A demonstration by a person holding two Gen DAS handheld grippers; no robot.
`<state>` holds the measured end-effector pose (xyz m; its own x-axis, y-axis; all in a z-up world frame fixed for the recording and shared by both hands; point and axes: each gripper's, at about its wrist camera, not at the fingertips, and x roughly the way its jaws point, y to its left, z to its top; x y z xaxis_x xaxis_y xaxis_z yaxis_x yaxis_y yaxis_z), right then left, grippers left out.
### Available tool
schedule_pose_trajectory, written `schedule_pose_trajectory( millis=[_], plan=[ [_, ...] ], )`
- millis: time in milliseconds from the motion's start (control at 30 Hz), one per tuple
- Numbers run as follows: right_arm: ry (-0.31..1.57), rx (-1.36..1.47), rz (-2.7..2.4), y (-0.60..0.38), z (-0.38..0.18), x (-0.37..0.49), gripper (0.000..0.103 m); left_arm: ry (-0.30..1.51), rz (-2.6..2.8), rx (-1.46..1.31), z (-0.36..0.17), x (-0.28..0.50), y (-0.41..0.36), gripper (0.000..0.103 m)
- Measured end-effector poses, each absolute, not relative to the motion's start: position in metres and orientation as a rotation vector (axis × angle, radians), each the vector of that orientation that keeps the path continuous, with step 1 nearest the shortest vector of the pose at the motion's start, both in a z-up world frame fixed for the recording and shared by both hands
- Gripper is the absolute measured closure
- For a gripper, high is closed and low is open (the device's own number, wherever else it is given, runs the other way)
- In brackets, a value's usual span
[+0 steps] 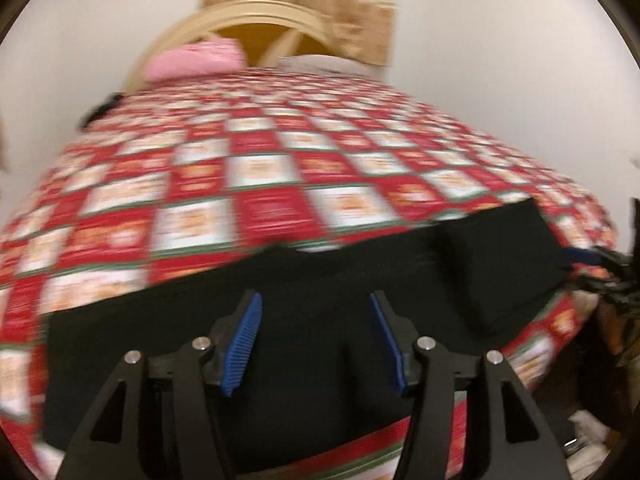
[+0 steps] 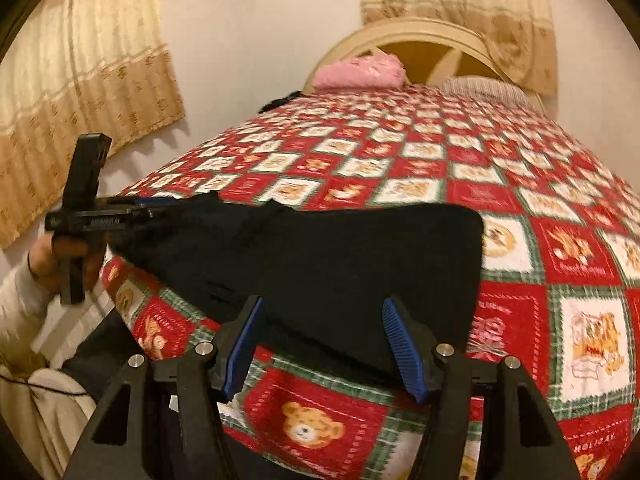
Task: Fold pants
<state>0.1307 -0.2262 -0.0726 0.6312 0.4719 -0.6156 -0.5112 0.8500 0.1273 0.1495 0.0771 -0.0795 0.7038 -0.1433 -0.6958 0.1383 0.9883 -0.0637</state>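
Two grippers up, neither holding anything. Black pants (image 2: pixel 320 264) lie flat across the near edge of the bed (image 2: pixel 500 168), on the red-and-white checked quilt, already doubled into a compact dark slab; right-hand end squared off, well short of the bed's right edge.

Left gripper (image 1: pixel 316 344): fingers released, blue pads apart, nothing between them, only the pants surface beyond. From the right wrist view it sits at the pants' left end near the bed's left corner; whether it touches the cloth there I cannot tell. Left wrist view is motion-blurred.

Right gripper (image 2: pixel 324 344): fingers spread, empty, hovering over the near hem of the pants, pads apart from the fabric.

Judgement: one fold looks laid down, hands are between grasps. A raised fold or second layer shows at the right end in the left wrist view.

Next move calls for both grippers to pinch one end at its two corners, lift together, carry it over the other end, keeping edges aligned so the layers don't skew.
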Motion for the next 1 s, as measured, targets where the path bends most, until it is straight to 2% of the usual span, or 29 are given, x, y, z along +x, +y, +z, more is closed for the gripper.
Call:
schedule_pose_trajectory(
  millis=[200,333,500,600,733,1000],
  plan=[
    [0.682,-0.141,0.628,-0.187,-0.076,0.125,0.04,0.81,0.139,-0.021,-0.095,0.128,0.187,0.045],
    [0.699,-0.183,0.676,-0.159,-0.081,0.127,0.04,0.841,0.226,-0.103,-0.118,0.12,0.23,0.045],
    [0.708,-0.225,0.698,-0.129,-0.086,0.133,0.04,0.819,0.187,-0.238,-0.131,0.116,0.242,0.045],
    [0.719,-0.206,0.691,-0.115,-0.086,0.139,0.04,0.819,0.146,-0.239,-0.132,0.121,0.236,0.045],
    [0.723,-0.243,0.614,-0.095,-0.09,0.151,0.04,0.84,0.136,-0.201,-0.136,0.129,0.226,0.039],
    [0.787,-0.395,0.513,-0.081,-0.113,0.155,0.041,0.854,0.101,-0.24,-0.135,0.123,0.236,0.037]
  ],
)
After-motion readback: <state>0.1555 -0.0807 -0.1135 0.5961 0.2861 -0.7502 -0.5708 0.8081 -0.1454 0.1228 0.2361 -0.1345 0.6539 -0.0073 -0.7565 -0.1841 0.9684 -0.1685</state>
